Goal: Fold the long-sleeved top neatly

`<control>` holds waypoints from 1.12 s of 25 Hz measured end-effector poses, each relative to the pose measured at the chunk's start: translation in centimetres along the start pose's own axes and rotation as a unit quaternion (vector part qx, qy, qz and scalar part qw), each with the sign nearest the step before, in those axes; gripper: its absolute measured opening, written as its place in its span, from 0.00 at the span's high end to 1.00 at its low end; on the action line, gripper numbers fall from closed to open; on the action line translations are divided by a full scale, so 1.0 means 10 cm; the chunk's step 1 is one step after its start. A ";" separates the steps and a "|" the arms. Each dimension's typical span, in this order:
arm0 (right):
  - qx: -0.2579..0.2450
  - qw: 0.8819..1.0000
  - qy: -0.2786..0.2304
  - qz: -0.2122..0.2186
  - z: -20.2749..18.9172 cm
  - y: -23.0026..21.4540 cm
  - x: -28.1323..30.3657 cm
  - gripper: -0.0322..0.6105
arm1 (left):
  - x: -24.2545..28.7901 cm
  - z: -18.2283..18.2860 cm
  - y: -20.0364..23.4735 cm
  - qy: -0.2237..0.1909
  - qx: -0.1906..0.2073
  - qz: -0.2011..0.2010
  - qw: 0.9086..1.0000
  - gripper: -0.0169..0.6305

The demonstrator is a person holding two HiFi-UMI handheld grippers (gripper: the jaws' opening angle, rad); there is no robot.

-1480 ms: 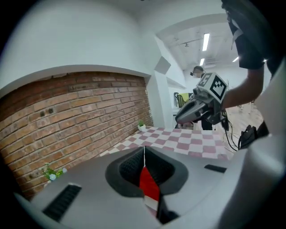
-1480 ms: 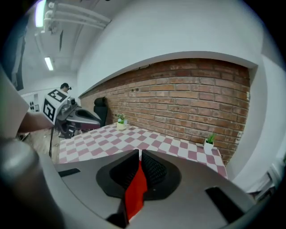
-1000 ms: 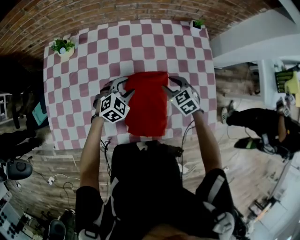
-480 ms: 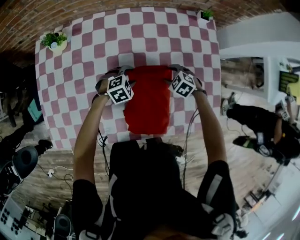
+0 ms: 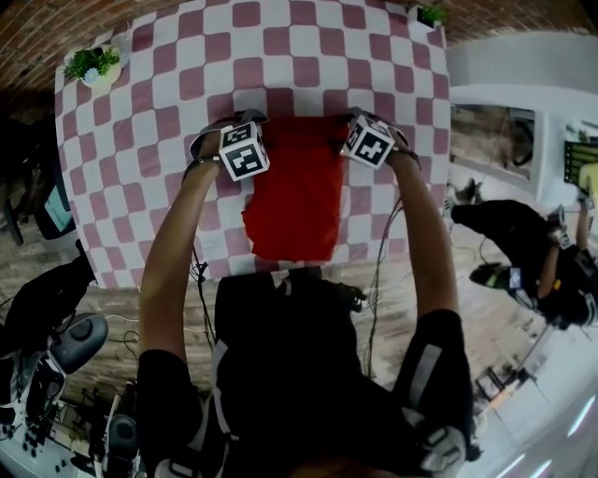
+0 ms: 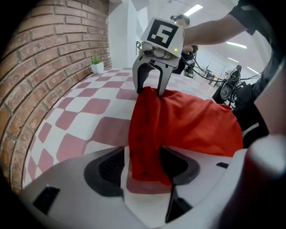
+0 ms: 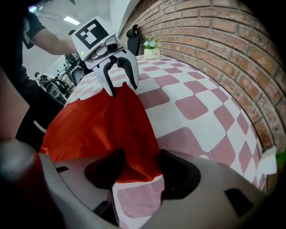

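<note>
The red long-sleeved top (image 5: 294, 196) lies folded into a tall rectangle on the pink-and-white checked table (image 5: 168, 112). My left gripper (image 5: 238, 123) is at its far left corner and my right gripper (image 5: 353, 118) at its far right corner, both pointing steeply down. In the left gripper view the red cloth (image 6: 178, 120) hangs loosely inside my left gripper (image 6: 143, 163), with a gap beside one pad. In the right gripper view a red corner (image 7: 111, 120) likewise sits inside my right gripper (image 7: 136, 167). Both pairs of jaws have just been opening and stand wide, with cloth between them.
A small potted plant (image 5: 91, 63) stands at the table's far left corner and another plant (image 5: 430, 16) at the far right. A brick wall (image 6: 40, 67) runs behind the table. Other people and equipment are on the wooden floor (image 5: 523, 261) to the right.
Both grippers have moved away from me toward the top's far edge and sunk toward the table, carrying the red cloth's corners down with them.
</note>
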State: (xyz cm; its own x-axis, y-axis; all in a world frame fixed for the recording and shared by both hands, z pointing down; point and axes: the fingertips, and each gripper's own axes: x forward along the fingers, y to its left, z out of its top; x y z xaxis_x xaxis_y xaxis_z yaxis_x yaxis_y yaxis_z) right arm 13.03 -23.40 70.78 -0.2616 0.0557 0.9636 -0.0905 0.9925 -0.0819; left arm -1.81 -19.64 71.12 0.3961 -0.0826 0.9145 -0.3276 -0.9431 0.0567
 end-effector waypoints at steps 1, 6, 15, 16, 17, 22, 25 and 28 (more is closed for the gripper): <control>0.000 1.000 0.002 0.006 0.01 0.00 0.01 0.58 | 0.02 -0.01 0.00 0.001 -0.002 -0.004 1.000 0.61; -0.009 0.999 0.007 0.031 0.02 -0.01 0.03 0.58 | 0.03 -0.01 -0.04 -0.003 -0.013 -0.034 0.999 0.64; -0.041 0.998 0.031 0.045 0.00 0.05 -0.03 0.79 | -0.10 0.08 -0.10 -0.022 -0.012 -0.047 0.999 0.83; -0.043 0.998 0.031 0.037 0.01 0.03 -0.04 0.79 | -0.11 0.10 -0.06 -0.026 -0.011 -0.037 0.999 0.83; -0.045 0.998 0.031 0.028 0.02 0.00 -0.04 0.80 | -0.11 0.09 -0.01 -0.028 -0.013 -0.026 0.999 0.83; -0.050 0.997 0.017 -0.053 0.12 -0.32 -0.15 0.81 | -0.13 0.12 0.35 -0.034 -0.010 0.051 0.998 0.84; -0.052 0.991 0.000 -0.121 0.23 -0.57 -0.37 0.82 | -0.34 0.26 0.61 -0.051 0.009 0.123 0.991 0.85; -0.057 0.980 -0.023 -0.190 0.38 -0.77 -0.69 0.82 | -0.65 0.45 0.83 -0.070 0.033 0.198 0.977 0.85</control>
State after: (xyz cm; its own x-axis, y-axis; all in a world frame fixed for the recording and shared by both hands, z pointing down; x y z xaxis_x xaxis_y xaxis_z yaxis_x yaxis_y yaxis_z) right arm 11.89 -31.83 63.81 -0.2721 -0.3235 0.9063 -0.0832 0.9462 0.3127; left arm -3.23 -28.34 63.83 0.3649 -0.4842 0.7953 -0.4256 -0.8464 -0.3200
